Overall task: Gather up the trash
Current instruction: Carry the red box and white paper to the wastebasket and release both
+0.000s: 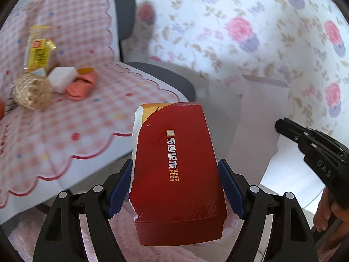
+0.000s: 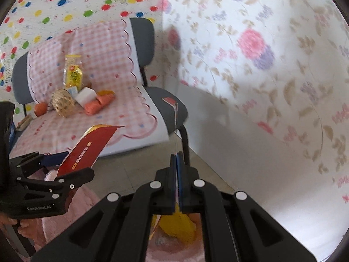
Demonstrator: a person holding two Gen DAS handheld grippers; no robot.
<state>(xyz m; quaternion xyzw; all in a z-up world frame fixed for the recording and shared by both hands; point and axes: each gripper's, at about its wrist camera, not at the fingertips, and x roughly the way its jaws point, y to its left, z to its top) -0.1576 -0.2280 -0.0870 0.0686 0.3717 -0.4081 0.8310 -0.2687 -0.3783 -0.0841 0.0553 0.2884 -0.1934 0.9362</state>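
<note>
Red box (image 1: pixel 176 170) clamped in left gripper (image 1: pixel 174 181); thin bag (image 2: pixel 175 128) pinched in right gripper (image 2: pixel 176 174).

Left jaws shut on box sides, off the chair (image 2: pixel 170 107), beside the bag. Right jaws fully closed on the bag's edge. Best done: keep the bag mouth open, tip box in squarely, release only once inside. Counted: one box, one bag, one yellow packet (image 2: pixel 73 74), one woven ball (image 2: pixel 62 104), one white block (image 2: pixel 86 97), one orange cloth (image 2: pixel 99 104).

Red box (image 1: pixel 176 170), perhaps pink-checked cloth (image 1: pixel 65 131)
</note>
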